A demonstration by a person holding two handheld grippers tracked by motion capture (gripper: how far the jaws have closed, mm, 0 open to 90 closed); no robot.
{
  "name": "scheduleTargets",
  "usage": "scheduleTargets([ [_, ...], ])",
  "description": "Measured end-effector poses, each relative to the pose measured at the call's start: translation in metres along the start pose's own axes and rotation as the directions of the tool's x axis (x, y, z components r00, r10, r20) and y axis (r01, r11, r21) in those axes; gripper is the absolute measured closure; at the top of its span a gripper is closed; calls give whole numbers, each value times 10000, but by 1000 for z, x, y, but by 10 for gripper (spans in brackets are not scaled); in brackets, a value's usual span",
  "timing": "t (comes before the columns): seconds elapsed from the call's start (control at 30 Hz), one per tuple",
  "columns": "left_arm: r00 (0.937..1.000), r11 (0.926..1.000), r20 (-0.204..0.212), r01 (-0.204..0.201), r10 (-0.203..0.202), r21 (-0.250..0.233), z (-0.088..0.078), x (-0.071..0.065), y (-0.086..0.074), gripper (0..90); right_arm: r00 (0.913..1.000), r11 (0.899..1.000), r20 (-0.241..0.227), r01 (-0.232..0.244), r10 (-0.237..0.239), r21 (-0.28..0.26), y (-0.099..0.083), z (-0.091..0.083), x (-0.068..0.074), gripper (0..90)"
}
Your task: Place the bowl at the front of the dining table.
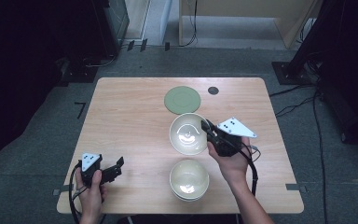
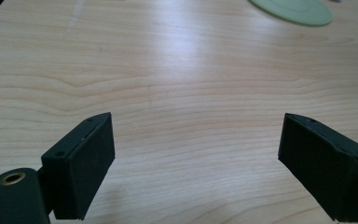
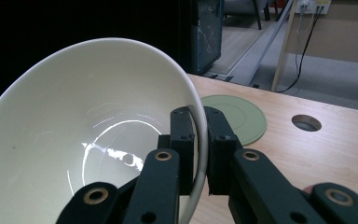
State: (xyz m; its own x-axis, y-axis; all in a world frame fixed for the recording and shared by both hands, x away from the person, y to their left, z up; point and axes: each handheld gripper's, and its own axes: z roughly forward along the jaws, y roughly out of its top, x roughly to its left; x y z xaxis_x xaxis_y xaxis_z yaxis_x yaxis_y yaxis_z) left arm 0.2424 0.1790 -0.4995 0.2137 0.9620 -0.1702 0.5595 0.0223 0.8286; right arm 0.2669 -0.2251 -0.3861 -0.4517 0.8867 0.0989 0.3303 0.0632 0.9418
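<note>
My right tool [image 1: 208, 129] is clamped on the rim of the pale bowl [image 1: 188, 133], held tilted above mid-desk [image 1: 130, 121], between the green plate [image 1: 182, 100] and a second bowl [image 1: 189, 179]; my left tool [image 1: 114, 169] gapes wide, holding nothing, over bare wood at the near left

Light wood table [image 1: 135, 121] w/ rounded corners and a round cable hole [image 1: 213, 90] near its far edge, on grey carpet floor [image 1: 37, 163]. Black cables [image 1: 303, 100] trail across the floor at right. Pale wooden furniture [image 1: 247, 16] stands beyond the table; dark equipment [image 1: 114, 18] at far left. Room edges dim, tabletop evenly lit.
</note>
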Motion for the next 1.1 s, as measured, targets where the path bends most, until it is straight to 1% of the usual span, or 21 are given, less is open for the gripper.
scheduleTargets([
  [0.07, 9999, 9999, -154, -77, 78, 113, 2, 3, -3, 105, 10000, 10000, 55, -4, 4, -21, 2, 3, -1, 847],
  [0.1, 9998, 9999, -164, -92, 94, 122, 3, 4, -4, 104, 10000, 10000, 78, -15, 15, -24, 3, 4, -2, 847],
  [0.33, 9985, 9990, -448, -297, 312, 347, 7, 6, -7, 105, 9998, 9999, 216, 33, -31, -105, 11, 14, -6, 847],
  [0.47, 9987, 9987, -460, -201, 222, 459, 9, 7, -9, 105, 9995, 9999, 324, 4, 2, -158, 15, 21, -9, 847],
  [0.57, 9983, 9983, -509, -268, 294, 519, 10, 7, -10, 105, 9992, 9999, 396, 20, -15, -132, 19, 28, -11, 847],
  [0.7, 9973, 9974, -686, -211, 258, 685, 12, 7, -11, 106, 9988, 9999, 478, 50, -45, -110, 24, 36, -13, 847],
  [0.77, 9964, 9973, -803, -213, 269, 706, 13, 6, -11, 123, 9987, 9999, 516, 49, -44, -110, 26, 41, -14, 847],
  [0.8, 9960, 9967, -816, -300, 362, 752, 13, 6, -11, 123, 9984, 9999, 558, 53, -47, -109, 28, 45, -15, 847],
  [0.9, 9955, 9964, -858, -331, 398, 781, 13, 5, -11, 123, 9982, 9999, 602, 74, -68, -101, 30, 49, -16, 847],
  [0.93, 9957, 9962, -849, -307, 376, 813, 14, 5, -11, 124, 9980, 9999, 629, 72, -65, -109, 31, 53, -17, 847],
  [1.1, 9959, 9957, -857, -203, 280, 900, 15, 6, -10, 125, 9975, 10000, 703, 36, -33, -48, 33, 61, -19, 847],
])
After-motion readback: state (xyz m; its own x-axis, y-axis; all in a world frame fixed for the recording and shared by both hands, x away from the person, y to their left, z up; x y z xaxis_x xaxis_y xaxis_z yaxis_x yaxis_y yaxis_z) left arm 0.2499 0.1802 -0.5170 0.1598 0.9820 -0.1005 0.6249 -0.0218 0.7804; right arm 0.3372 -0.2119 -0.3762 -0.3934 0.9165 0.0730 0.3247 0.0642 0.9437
